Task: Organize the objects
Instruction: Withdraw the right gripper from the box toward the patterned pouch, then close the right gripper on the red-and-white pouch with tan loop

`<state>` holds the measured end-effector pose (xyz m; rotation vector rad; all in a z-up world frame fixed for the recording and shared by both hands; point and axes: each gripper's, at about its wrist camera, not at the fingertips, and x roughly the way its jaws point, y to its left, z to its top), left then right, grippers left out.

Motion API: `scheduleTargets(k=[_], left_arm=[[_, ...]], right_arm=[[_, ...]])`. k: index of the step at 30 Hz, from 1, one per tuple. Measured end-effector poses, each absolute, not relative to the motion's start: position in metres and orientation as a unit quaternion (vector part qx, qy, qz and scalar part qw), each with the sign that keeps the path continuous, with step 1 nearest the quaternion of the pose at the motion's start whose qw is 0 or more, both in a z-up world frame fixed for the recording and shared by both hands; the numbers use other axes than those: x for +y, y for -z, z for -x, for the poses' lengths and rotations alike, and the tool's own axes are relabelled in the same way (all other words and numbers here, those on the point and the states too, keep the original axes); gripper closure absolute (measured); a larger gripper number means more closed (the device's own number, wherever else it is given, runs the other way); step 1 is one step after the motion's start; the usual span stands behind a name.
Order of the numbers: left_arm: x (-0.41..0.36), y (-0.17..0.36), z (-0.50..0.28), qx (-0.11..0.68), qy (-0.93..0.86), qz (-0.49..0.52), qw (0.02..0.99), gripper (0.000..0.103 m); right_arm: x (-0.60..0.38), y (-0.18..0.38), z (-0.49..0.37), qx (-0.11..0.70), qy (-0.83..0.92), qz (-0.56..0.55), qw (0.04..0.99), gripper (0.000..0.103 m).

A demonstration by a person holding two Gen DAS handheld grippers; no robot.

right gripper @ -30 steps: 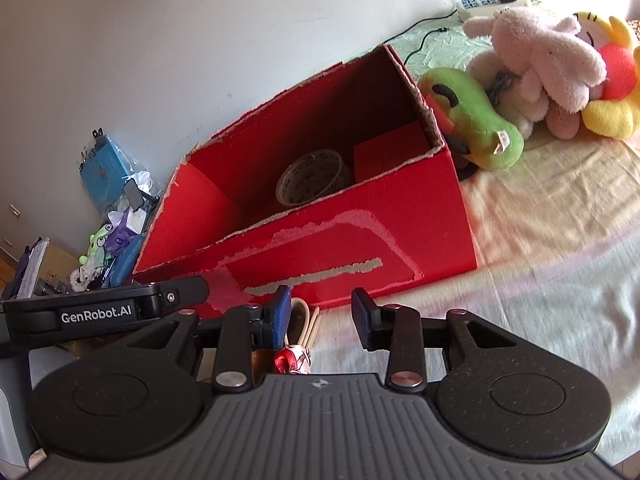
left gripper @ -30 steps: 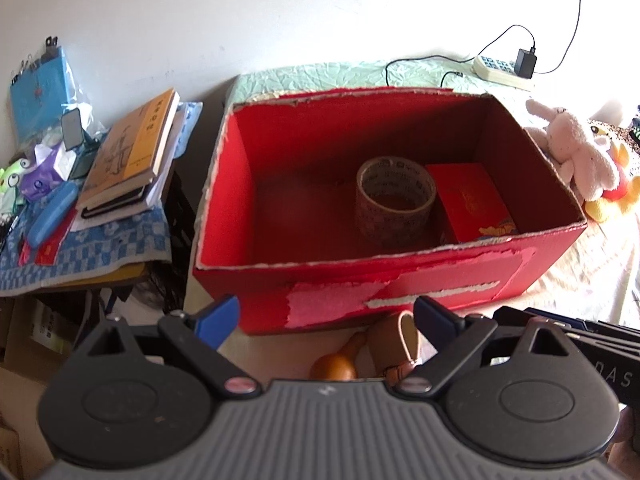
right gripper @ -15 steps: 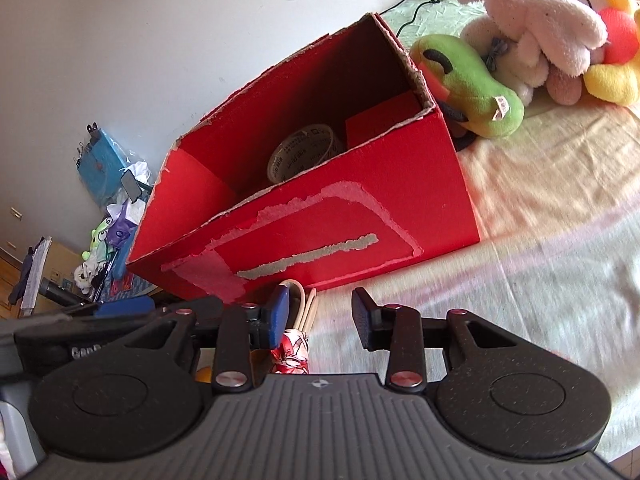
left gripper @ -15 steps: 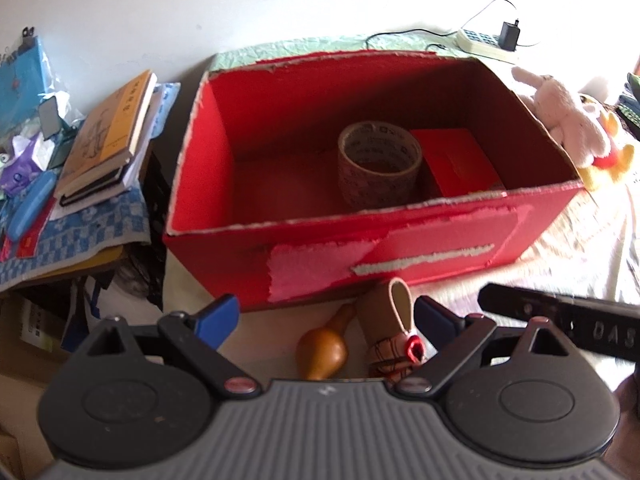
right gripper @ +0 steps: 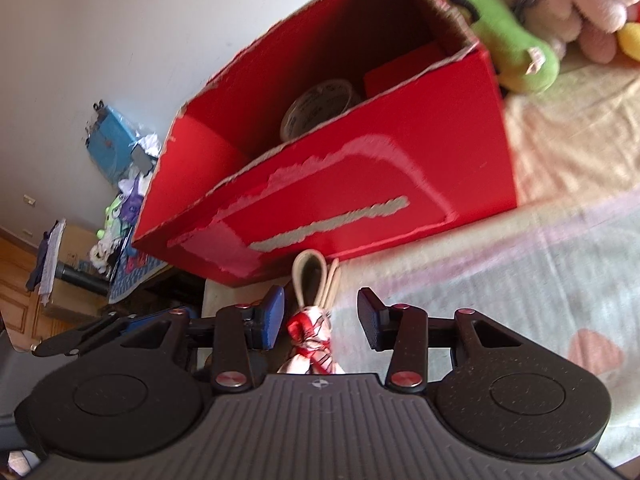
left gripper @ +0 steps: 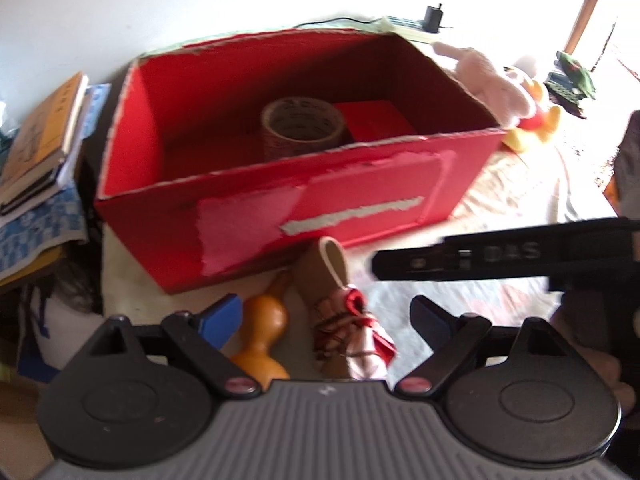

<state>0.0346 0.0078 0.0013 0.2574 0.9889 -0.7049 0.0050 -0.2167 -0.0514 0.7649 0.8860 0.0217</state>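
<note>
Orange-brown and smooth, the small wooden gourd (left gripper: 262, 338) lies on the bedsheet beside the tan rolled bundle tied with red cord (left gripper: 340, 308), both just in front of the red cardboard box (left gripper: 320, 208), probably waiting to be packed. The left gripper (left gripper: 326, 312) hangs over both, its fingers wide apart and empty. The right gripper (right gripper: 322, 312), likewise parted and empty, straddles the bundle's tied end, apparently lining up a grasp.

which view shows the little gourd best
The left wrist view: the orange gourd lies in plain sight before the red box, beside the tied bundle. In the right wrist view it is hidden behind the hand-held gripper.
</note>
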Motion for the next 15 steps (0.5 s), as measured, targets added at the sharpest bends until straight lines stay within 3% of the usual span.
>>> scheduleTargets(k=[3,8,15], left_arm=[[0.003,0.005,-0.032,0.475,0.343,-0.122,0.801,0.017],[-0.002,0.021,-0.036,0.51,0.349,-0.121,0.777,0.035],[0.003,0.03,-0.044,0.532,0.359,-0.093,0.761,0.04]], right_arm=[[-0.212,0.055,-0.01,0.43,-0.022,-0.364,0.826,0.059],[-0.208,0.06,-0.014,0.442,-0.03,-0.366,0.818,0.058],[-0.2,0.067,-0.021,0.462,-0.04,-0.355,0.812,0.058]])
